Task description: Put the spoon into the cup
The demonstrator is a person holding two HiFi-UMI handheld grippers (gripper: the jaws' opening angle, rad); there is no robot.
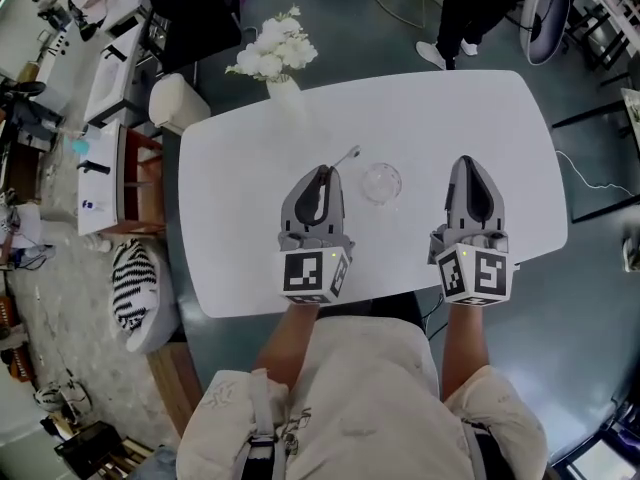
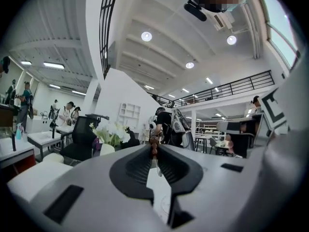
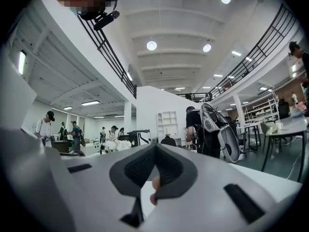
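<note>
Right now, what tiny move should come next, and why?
Probably swing the left tool sideways to bring the spoon above the glass cup: the tool is shut on the spoon, whose end sticks out beside the cup, not over it.

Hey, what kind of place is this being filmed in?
Probably an open-plan office or workshop hall: desks with people working, a railed mezzanine under a high ceiling, and a white table with a flower vase.
</note>
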